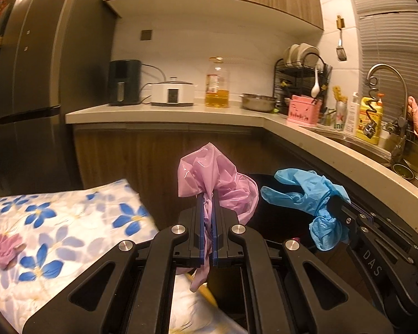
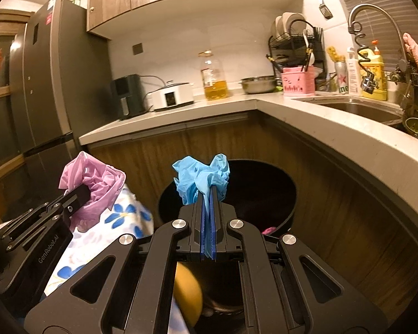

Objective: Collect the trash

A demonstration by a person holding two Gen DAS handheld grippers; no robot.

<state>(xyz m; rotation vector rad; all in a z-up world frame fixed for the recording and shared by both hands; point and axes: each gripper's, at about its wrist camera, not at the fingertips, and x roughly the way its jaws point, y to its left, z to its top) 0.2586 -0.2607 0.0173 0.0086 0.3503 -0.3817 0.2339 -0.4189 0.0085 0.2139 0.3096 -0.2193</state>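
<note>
Left hand-held gripper (image 1: 207,194): jaws fully closed, clamped on a crumpled pink plastic bag (image 1: 217,178). Bag bunches out above the fingertips, and a thin tail of it hangs down between the pads toward the camera. Gripper points slightly below level.

Right hand-held gripper (image 2: 209,192): jaws fully closed on a blue disposable glove (image 2: 202,176). Most of the glove is wadded above the tips, with a strip pinched between the blue pads. Same pitch, slightly nose-down.

Landmark is the black bin (image 2: 264,183), a round open-top container on the floor in front of the wooden cabinet fronts below the bench (image 2: 209,108).
- Blue glove: held in the air at the near-left rim of the bin, partly over its opening.
- Pink bag: left of the bin, off its rim, over the edge of the floral cloth (image 1: 69,222). In the left wrist view it sits just left of the glove, apart from it.
- Second wad of pink plastic (image 1: 5,250) lies on the floral cloth, well left of the bin.
- Small pink scrap (image 2: 269,230) shows at the bin's near rim; can't tell whether it is inside or outside.
- Blurred yellow round object (image 2: 188,295) sits below the right gripper, near side of the bin; can't identify it.

Both grippers sit side by side, roughly parallel, aimed toward the bench corner behind the bin.
</note>
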